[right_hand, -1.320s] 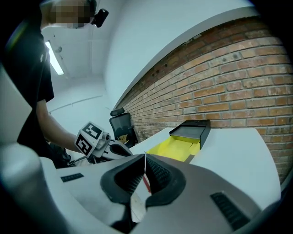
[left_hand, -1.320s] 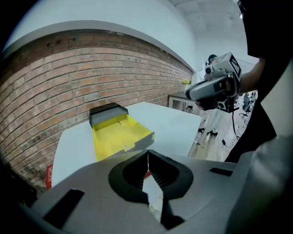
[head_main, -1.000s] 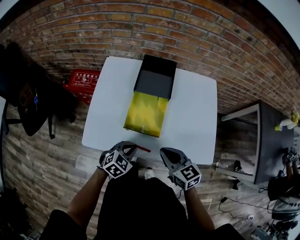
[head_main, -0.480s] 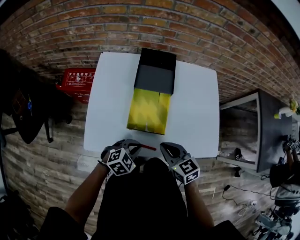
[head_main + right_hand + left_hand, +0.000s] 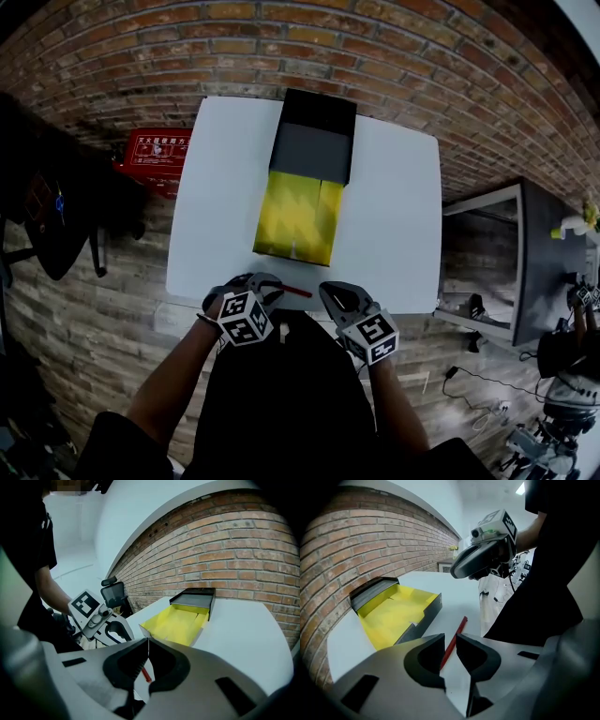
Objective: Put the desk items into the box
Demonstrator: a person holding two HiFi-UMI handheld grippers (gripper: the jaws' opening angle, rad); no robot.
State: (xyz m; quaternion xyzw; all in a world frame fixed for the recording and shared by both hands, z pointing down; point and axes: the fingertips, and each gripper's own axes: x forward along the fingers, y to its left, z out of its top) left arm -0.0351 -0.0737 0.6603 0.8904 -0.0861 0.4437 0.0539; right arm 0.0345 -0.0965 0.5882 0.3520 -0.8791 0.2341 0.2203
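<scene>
The red pencil [image 5: 456, 635] sits right in the gap of the left gripper [image 5: 450, 641], long axis running off toward 1 o'clock. Those jaws have just been opening and are partly apart, pads off it as far as I can tell, so it's loose on the table [image 5: 394, 225]. The right gripper [image 5: 330, 292] is pinched shut on nothing at the pencil's 3 o'clock, so left's nearer. It's a thin straight stick, and the yellow-lined box [image 5: 298, 217] is open at its 12 o'clock.

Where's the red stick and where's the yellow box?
red stick [image 5: 454, 639]: left gripper view, middle of its shaft.
yellow box [image 5: 296, 217]: head view, its yellow inside floor.
</scene>
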